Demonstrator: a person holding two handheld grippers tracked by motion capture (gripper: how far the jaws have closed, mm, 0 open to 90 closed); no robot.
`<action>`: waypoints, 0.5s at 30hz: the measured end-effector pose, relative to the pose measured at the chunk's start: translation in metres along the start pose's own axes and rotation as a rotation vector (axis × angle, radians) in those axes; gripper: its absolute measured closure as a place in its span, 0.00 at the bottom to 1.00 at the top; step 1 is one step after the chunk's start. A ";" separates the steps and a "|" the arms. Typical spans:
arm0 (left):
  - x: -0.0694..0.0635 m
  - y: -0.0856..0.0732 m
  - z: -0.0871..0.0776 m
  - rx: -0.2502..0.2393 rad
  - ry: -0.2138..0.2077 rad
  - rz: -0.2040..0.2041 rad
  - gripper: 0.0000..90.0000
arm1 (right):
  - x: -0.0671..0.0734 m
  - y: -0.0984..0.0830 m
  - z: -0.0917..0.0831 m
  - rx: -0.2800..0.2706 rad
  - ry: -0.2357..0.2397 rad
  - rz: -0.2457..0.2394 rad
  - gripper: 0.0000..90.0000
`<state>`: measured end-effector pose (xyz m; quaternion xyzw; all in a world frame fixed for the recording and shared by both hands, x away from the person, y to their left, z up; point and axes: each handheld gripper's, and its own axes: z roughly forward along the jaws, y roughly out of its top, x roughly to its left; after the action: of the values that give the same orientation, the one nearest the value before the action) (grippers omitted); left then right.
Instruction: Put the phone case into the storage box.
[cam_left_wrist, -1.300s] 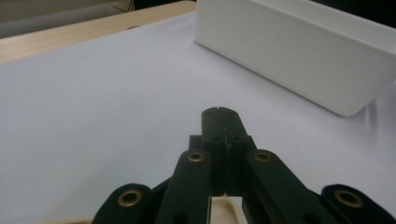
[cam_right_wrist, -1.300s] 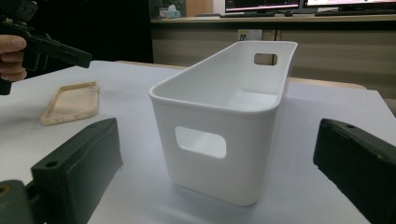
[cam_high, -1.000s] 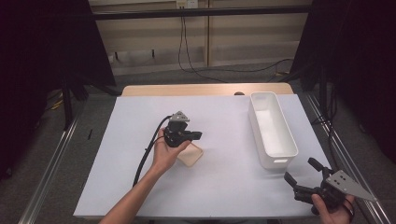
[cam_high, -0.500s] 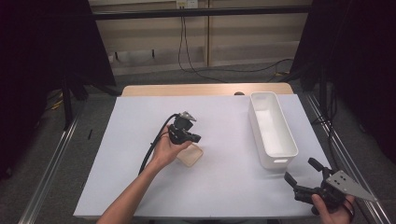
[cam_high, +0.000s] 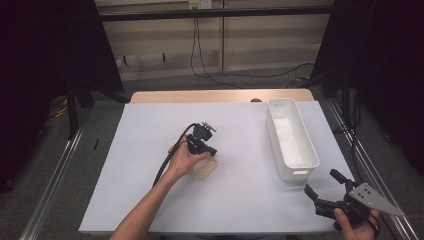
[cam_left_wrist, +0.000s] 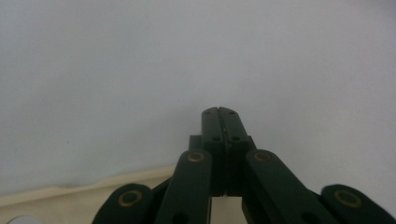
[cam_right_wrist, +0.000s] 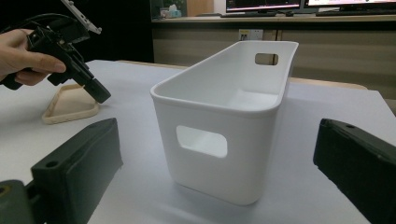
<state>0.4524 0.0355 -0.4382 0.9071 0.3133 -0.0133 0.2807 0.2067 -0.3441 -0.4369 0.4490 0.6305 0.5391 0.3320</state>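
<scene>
left hand-held gripper (cam_high: 211, 150), jaws together w/ nothing between, tips over a flat beige rounded-square lid (cam_high: 205, 168) mid matte white tabletop (cam_high: 150, 200); right hand-held gripper (cam_high: 321, 190) jaws apart near smooth white plastic bin (cam_high: 292, 170).

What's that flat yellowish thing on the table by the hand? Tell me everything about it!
The tan lid looks like pale beige plastic, squarish with rounded corners and a raised rim. It lies flat on the white table cover, left of the white bin. The left hand-held gripper, its jaws shut, hangs at its edge; whether it touches is unclear.
</scene>
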 end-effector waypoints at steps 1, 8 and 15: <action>0.000 0.000 0.001 0.011 0.005 0.005 1.00 | 0.000 0.000 0.000 0.000 0.001 -0.001 0.01; -0.003 0.000 0.003 0.010 -0.005 0.005 1.00 | 0.000 0.000 0.000 0.001 0.002 -0.002 0.01; -0.008 0.001 0.004 0.013 -0.015 0.018 1.00 | 0.000 0.000 0.000 0.000 0.001 0.001 0.01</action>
<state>0.4468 0.0284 -0.4399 0.9116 0.3028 -0.0197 0.2772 0.2066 -0.3439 -0.4370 0.4490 0.6307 0.5394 0.3313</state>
